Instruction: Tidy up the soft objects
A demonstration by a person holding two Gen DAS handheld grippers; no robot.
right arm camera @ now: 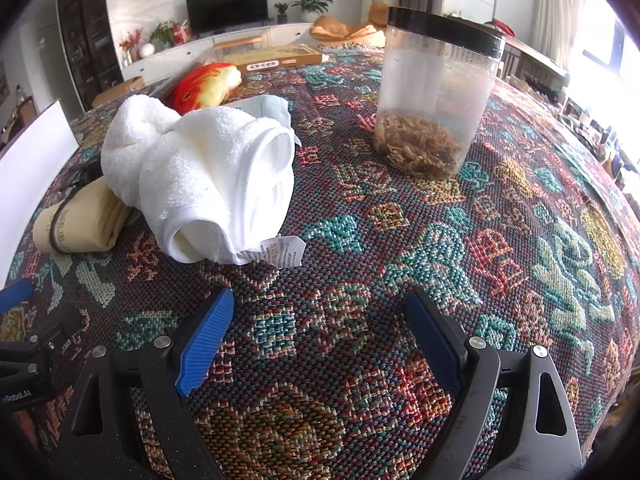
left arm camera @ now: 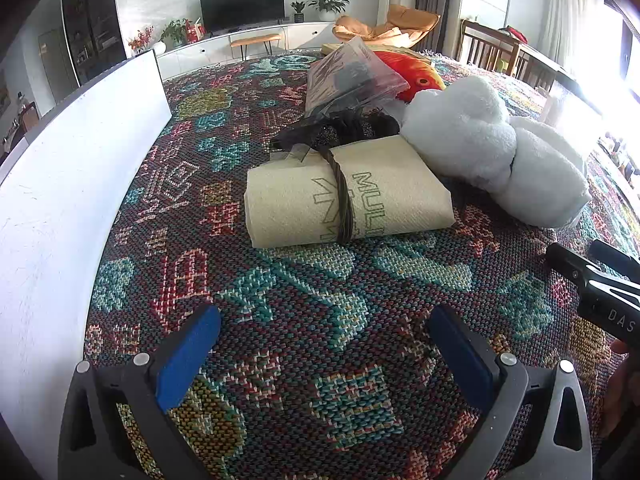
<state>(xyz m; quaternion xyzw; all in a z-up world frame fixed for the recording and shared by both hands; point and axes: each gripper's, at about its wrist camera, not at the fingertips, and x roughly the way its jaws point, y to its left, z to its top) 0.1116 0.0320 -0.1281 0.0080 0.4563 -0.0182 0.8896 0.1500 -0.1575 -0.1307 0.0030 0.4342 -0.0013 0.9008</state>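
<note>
left tool (left arm camera: 322,322): open, empty, low over patterned cloth (left arm camera: 280,300) | right tool (right arm camera: 320,308): open, empty, near white towel (right arm camera: 200,176)

Ahead of you the woven patterned tablecloth (right arm camera: 440,240) covers the whole table. On it stands a clear plastic jar (right arm camera: 436,92) with a black lid, upright, with brownish dried material settled at its bottom. A flat yellow box (right arm camera: 280,60) lies near the far edge. To your left a white board (left arm camera: 80,152) stands along the table's side. Beyond, a dark television (left arm camera: 242,6) sits on a white cabinet (left arm camera: 240,42), flanked by potted plants (left arm camera: 328,2).
</note>
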